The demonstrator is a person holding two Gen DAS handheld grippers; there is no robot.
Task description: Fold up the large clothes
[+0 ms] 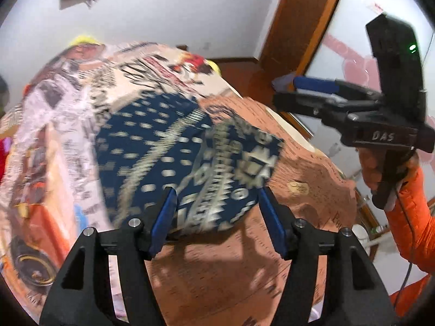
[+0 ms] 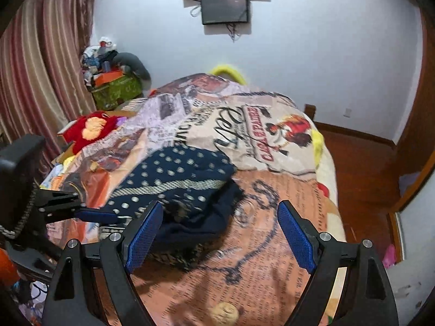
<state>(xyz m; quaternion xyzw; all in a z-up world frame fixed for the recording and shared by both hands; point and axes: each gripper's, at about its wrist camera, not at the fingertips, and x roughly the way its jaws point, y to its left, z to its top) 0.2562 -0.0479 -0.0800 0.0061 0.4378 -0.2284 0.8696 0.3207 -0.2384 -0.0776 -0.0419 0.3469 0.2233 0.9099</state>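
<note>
A navy knitted garment [image 1: 174, 152] with pale dots and bands lies folded in a compact bundle on the bed; it also shows in the right wrist view [image 2: 179, 179]. My left gripper [image 1: 217, 214] is open just above its near edge, holding nothing. My right gripper [image 2: 220, 233] is open and empty, its left finger over the garment's near right corner. In the left wrist view the right gripper [image 1: 296, 87] hangs in the air to the right, away from the garment. The left gripper [image 2: 108, 214] shows at the garment's left edge.
The bed carries a printed orange and cream bedspread [image 2: 272, 258]. A red plush toy [image 2: 89, 127] lies at the bed's left side. A cluttered green box [image 2: 117, 89] stands by the curtain. Wooden floor [image 2: 361, 168] and a door frame [image 1: 296, 24] lie to the right.
</note>
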